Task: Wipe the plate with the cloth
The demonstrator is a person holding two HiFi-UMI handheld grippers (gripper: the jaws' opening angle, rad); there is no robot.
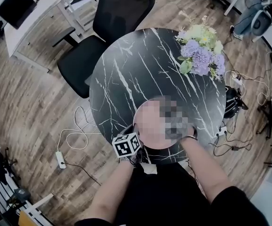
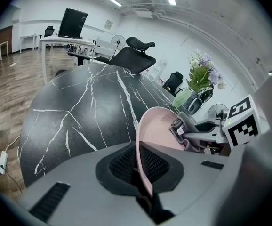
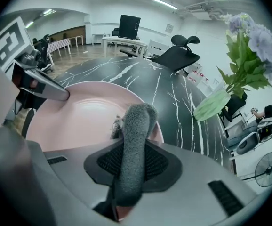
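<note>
A pink plate (image 2: 158, 132) stands tilted on its edge over the near rim of the black marble table (image 1: 126, 79). My left gripper (image 2: 140, 166) is shut on the plate's rim. Its marker cube (image 1: 126, 145) shows at the plate's left in the head view. My right gripper (image 3: 133, 159) is shut on a folded grey cloth (image 3: 136, 135), which rests against the plate's inner face (image 3: 79, 117) near its rim. From the left gripper view the right gripper (image 2: 206, 133) and the cloth (image 2: 192, 125) sit on the plate's far side. A mosaic patch hides much of the plate (image 1: 145, 126) in the head view.
A vase of purple and white flowers (image 1: 201, 55) stands at the table's far right. A black office chair (image 1: 112, 22) is behind the table, and a white desk with a monitor (image 1: 23, 13) is at far left. Cables and a power strip (image 1: 60, 159) lie on the wooden floor.
</note>
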